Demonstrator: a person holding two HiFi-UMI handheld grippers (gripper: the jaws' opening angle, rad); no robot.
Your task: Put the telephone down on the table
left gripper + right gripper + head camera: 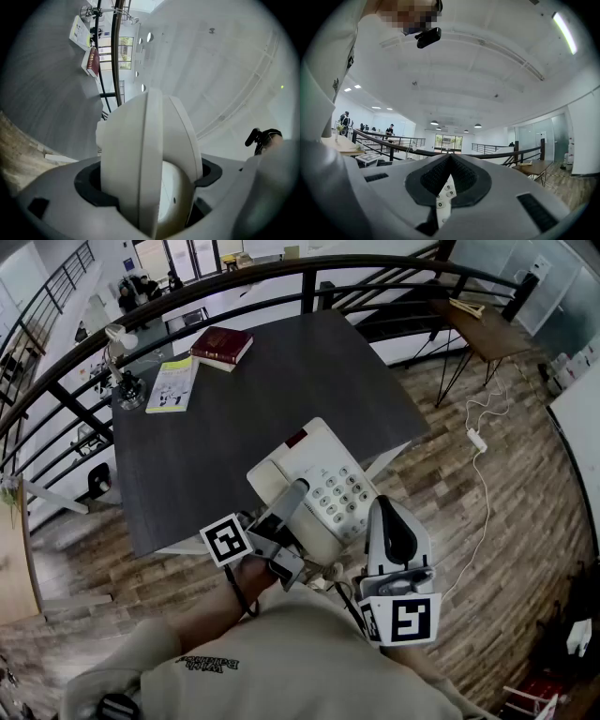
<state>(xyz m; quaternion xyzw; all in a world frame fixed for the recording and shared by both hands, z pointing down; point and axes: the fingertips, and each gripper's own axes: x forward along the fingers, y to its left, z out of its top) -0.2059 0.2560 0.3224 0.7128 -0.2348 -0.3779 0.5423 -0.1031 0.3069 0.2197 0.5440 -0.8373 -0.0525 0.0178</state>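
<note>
A: where's the table (pixel 216 418) at?
B: dark square table on a wooden floor (pixel 487 549). The telephone (pixel 323 460) is over the near corner with its keypad (pixel 345 495) up and its front part sticking out past the table edge. Can't tell if its base touches the top.
A: who has it?
B: the left tongs (pixel 295 498). They're spread wide and clamped across the telephone from its left side (in the left gripper view the white body fills the whole gap, with both black pads (pixel 89 187) against it).
A: and the other side?
B: the right tongs (pixel 381 510) are closed down to a slit, tips meeting. Their nose sits just beside the telephone's near right edge. The keypad shows through the slit in the right gripper view. Can't tell whether they pinch anything.
A: anything else on the table?
B: far left corner only. There's a red book (pixel 222 345) lying flat, a yellow booklet (pixel 173 385) just beside it, and a small lamp (pixel 127 385) at the left edge next to the booklet. All three are well apart from the telephone.
</note>
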